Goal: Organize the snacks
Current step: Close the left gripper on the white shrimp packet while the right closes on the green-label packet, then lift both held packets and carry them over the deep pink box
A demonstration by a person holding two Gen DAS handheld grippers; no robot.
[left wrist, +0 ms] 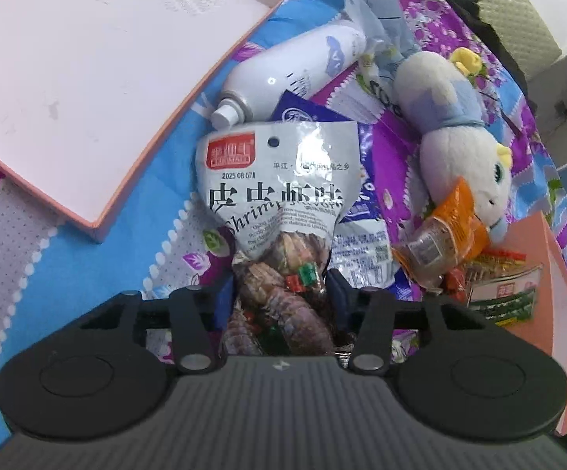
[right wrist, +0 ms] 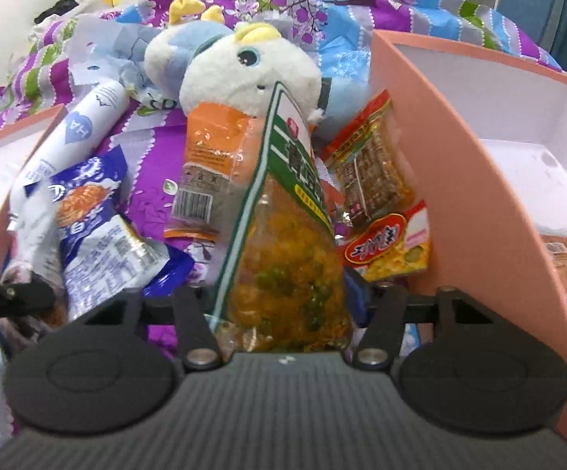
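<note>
In the left wrist view my left gripper (left wrist: 279,293) is shut on the lower end of a silver shrimp snack packet (left wrist: 279,192), which stands up over the bedspread. A blue-and-white snack packet (left wrist: 365,243) lies just behind it. In the right wrist view my right gripper (right wrist: 279,297) is shut on a green-edged packet of yellow and green snacks (right wrist: 287,243), held upright. An orange packet (right wrist: 209,172), a red-and-yellow bar packet (right wrist: 373,164) and a small red-yellow packet (right wrist: 393,246) lie beside it. A pink box (right wrist: 455,180) stands right of the gripper with packets inside.
A white plush toy (left wrist: 459,133) and a white spray bottle (left wrist: 299,74) lie among the snacks on the purple-blue bedspread (left wrist: 48,243). A flat pink lid or box (left wrist: 87,78) lies at the left. A blue-white packet (right wrist: 91,219) lies left of my right gripper.
</note>
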